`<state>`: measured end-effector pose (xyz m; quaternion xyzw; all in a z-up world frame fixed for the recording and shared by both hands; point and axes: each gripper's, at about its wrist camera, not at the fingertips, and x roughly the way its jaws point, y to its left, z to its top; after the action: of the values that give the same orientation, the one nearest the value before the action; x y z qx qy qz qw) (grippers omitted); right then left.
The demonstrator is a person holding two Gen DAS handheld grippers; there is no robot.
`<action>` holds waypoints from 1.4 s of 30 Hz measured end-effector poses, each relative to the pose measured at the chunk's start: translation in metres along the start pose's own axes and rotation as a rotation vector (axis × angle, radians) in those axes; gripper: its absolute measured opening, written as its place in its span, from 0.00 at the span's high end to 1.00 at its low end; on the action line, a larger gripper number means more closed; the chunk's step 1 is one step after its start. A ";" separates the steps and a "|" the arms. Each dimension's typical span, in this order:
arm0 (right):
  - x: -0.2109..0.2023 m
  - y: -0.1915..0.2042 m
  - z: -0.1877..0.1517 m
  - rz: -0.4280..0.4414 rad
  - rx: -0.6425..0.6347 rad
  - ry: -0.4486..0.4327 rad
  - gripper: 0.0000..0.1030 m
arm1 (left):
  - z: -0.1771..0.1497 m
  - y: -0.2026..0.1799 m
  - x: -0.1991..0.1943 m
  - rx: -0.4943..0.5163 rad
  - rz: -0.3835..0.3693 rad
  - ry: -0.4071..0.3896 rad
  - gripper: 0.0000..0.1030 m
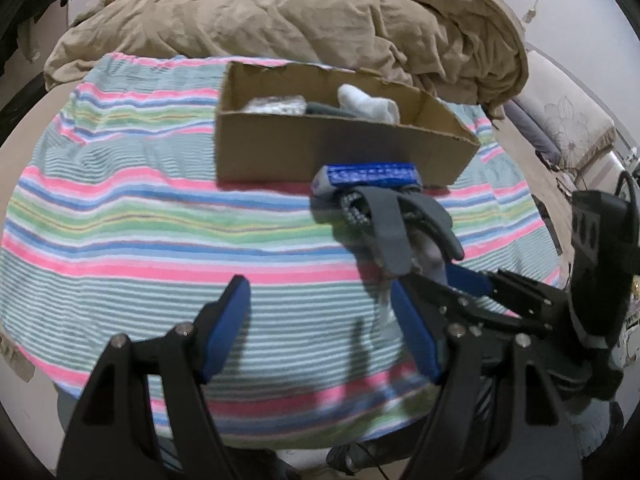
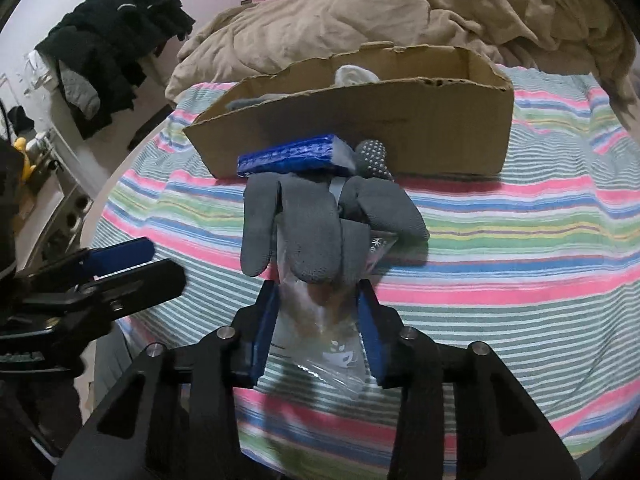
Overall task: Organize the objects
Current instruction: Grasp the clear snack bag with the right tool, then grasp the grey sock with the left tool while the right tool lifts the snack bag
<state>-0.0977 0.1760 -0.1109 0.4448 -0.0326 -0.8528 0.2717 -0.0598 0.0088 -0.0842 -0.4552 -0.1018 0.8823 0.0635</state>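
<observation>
A shallow brown cardboard box (image 1: 344, 140) with torn rims sits on a cloth striped in pink, green, blue and white (image 1: 120, 216), and everything else is placed from it. Inside the box a rolled white sock (image 1: 366, 105) shows above the near wall, with something pale and speckled (image 1: 274, 105) beside it; the wall cuts both off, so what the speckled thing is cannot be told. Against the box's near wall, outside it, lies a flat blue foil-wrapped packet (image 2: 292, 154), and just beside that a grey piece dotted with white (image 2: 374, 158), half hidden.

On the near side of the packet lies a grey knitted glove in a clear plastic bag (image 2: 304, 232), fingers towards the camera. The right hand-held gripper (image 2: 318, 328) has its blue pads on either side of the bag's lower end; they seem to press the crinkled plastic, though glare blurs the contact. The left hand-held gripper (image 1: 320, 328) stands apart with only striped cloth between its pads, off to the left of the glove.

Behind the box a crumpled tan quilt (image 1: 304, 16) fills the bed. Dark clothing (image 2: 116, 40) hangs far to the box's left, blurred.
</observation>
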 end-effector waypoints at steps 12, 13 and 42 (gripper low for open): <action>-0.032 -0.026 0.003 -0.045 0.001 -0.011 0.62 | 0.022 -0.028 0.021 0.006 -0.032 -0.019 0.28; -0.035 -0.027 0.002 -0.051 -0.003 -0.013 0.62 | 0.023 -0.032 0.023 0.014 -0.037 -0.018 0.28; -0.059 -0.114 -0.015 -0.255 0.126 -0.096 0.57 | 0.037 -0.131 0.091 0.179 -0.146 0.035 0.27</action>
<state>-0.1086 0.3053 -0.1100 0.4202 -0.0422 -0.8970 0.1308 -0.1401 0.1502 -0.1046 -0.4545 -0.0545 0.8727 0.1697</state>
